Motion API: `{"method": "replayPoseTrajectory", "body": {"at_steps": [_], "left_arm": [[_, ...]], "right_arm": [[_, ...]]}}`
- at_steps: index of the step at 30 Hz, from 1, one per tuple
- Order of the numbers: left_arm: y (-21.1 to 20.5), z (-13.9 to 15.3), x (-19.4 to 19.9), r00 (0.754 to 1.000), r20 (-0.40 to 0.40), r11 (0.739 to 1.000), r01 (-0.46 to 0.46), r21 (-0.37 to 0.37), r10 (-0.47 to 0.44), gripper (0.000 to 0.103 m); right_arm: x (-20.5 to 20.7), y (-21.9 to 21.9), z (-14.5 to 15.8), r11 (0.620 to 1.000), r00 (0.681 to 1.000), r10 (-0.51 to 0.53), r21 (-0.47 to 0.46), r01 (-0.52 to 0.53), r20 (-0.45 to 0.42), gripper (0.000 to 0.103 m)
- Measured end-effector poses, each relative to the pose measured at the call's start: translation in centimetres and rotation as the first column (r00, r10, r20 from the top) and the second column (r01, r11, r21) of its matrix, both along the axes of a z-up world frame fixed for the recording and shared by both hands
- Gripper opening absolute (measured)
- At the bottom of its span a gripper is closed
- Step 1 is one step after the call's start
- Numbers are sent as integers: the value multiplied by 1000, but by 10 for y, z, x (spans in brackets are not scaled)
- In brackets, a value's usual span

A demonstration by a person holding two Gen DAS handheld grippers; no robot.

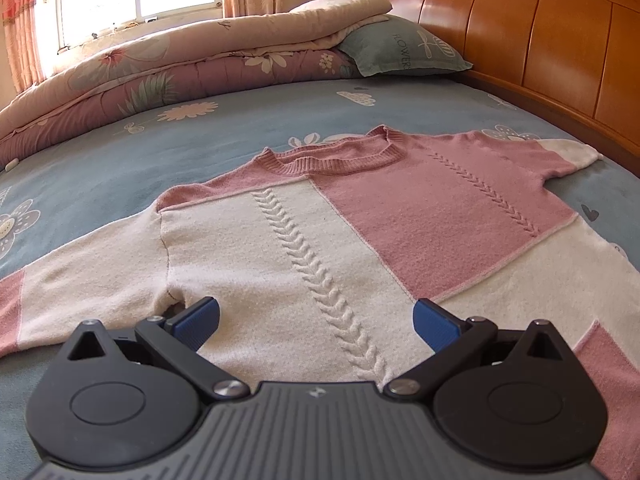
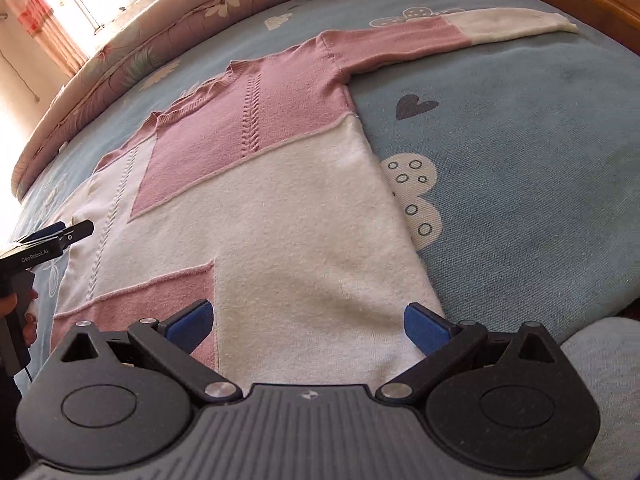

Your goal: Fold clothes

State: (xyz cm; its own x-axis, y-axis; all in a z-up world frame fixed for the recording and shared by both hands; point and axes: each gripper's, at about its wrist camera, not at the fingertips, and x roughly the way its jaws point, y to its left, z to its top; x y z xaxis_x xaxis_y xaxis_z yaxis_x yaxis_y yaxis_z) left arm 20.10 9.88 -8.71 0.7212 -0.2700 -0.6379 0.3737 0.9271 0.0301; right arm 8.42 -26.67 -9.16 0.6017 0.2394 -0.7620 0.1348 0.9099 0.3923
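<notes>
Pink and cream colour-block sweater (image 1: 320, 216) with braided cable ribs across mid frame, blue bed sheet (image 1: 120, 152) printed with pale flowers and dark hearts, mauve floral quilt (image 1: 160, 72) upper left, orange-brown wooden headboard (image 1: 540, 32) upper right

I see one sweater (image 1: 320, 232), knit, in pink and cream colour blocks, lying flat and face up on the bed, unfolded. Ribbed pink crew neck at the far end, hem near me. A raised braid-like cable runs down the cream panel on the left, and another down the pink panel on the right. From the right wrist view, the right sleeve (image 2: 452, 36) is stretched straight out to the far right, pink then cream at the cuff. The left sleeve (image 1: 80, 288) extends out left, cream with a pink end. Body looks smooth, few wrinkles.
</notes>
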Motion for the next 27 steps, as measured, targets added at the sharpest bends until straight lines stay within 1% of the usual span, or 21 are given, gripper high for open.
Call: {"method": "replayPoseTrajectory", "body": {"at_steps": [3,6,8,10,12,14,16,19,21,24,27], "left_arm": [[-2,-1,-2,1000,-1,1000,9,6,-9,103],[-3,-1,-2,1000,-2,1000,13,11,-13,102],[-2,0,-1,1000,-1,1000,11,6,-11,102],[1,1,-1,1000,2,1000,7,-3,-7,102],[2,2,0,1000,3,1000,1,-11,-1,102],[2,3,2,1000,1,1000,-4,-21,4,102],[1,4,5,1000,-3,999,-5,-35,5,102],[0,5,12,1000,-9,998,-8,-58,8,102],[-1,4,17,1000,-14,998,-13,-61,12,102],[-1,-1,26,999,-31,998,-25,-57,23,102],[-3,-5,32,998,-48,998,-33,-58,30,102]], "right_arm": [[11,8,1,999,999,30,34,-31,20,103],[20,18,-9,997,998,64,44,-65,7,103],[21,16,-17,998,999,44,44,-45,6,103],[17,7,-19,999,999,11,39,-12,34,103],[13,0,-16,999,999,-41,-11,42,34,103],[10,-7,-11,998,997,-66,0,66,41,103],[9,-5,-5,998,997,-56,14,55,59,103],[19,12,4,999,996,22,-44,-18,89,103],[30,30,9,992,990,92,-95,-82,107,103],[51,59,10,969,974,195,-173,-174,114,103],[72,86,6,934,950,290,-249,-256,113,103]]}}
